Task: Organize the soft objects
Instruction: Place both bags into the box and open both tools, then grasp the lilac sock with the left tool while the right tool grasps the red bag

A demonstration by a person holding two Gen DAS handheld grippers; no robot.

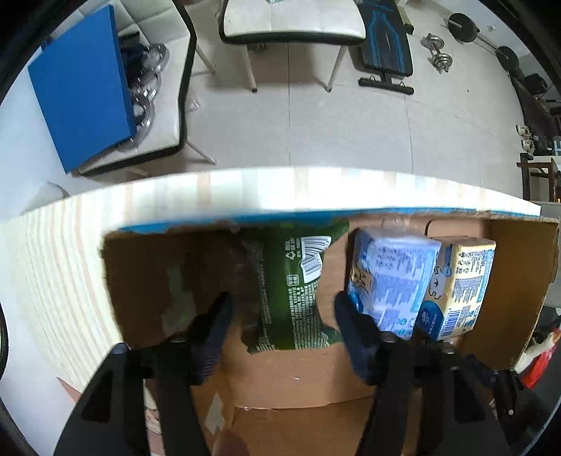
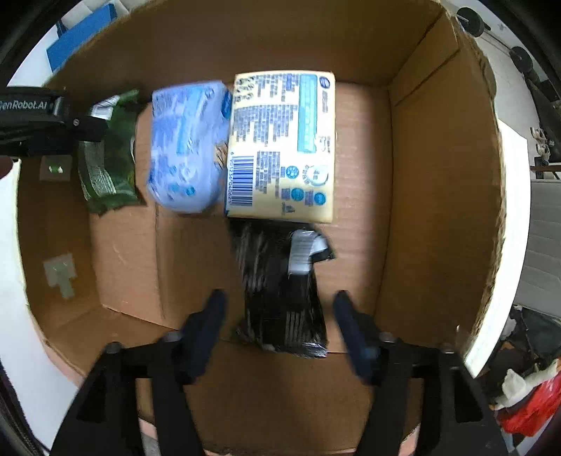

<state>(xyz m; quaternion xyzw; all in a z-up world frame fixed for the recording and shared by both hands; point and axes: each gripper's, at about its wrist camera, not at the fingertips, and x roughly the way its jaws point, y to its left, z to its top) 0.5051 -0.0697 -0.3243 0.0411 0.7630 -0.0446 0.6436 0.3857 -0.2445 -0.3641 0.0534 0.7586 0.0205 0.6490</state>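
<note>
A cardboard box (image 2: pixel 438 175) holds soft packs. In the right wrist view a green pack (image 2: pixel 108 168) lies at the left, a blue pack (image 2: pixel 186 147) beside it, a yellow pack (image 2: pixel 284 147) in the middle, and a black pack (image 2: pixel 280 287) in front of it. My right gripper (image 2: pixel 278 301) is open, its fingers either side of the black pack, apart from it. In the left wrist view my left gripper (image 1: pixel 282 305) is open around the green pack (image 1: pixel 298 287), with the blue pack (image 1: pixel 385 277) and yellow pack (image 1: pixel 459 280) to the right.
The box (image 1: pixel 508 298) stands on a pale wooden table (image 1: pixel 70 263). Beyond the table are white chairs (image 1: pixel 291 21), a blue board (image 1: pixel 84 87), a weight bench and dumbbells (image 1: pixel 438 52) on a tiled floor. The left gripper's body (image 2: pixel 35 119) reaches over the box's left wall.
</note>
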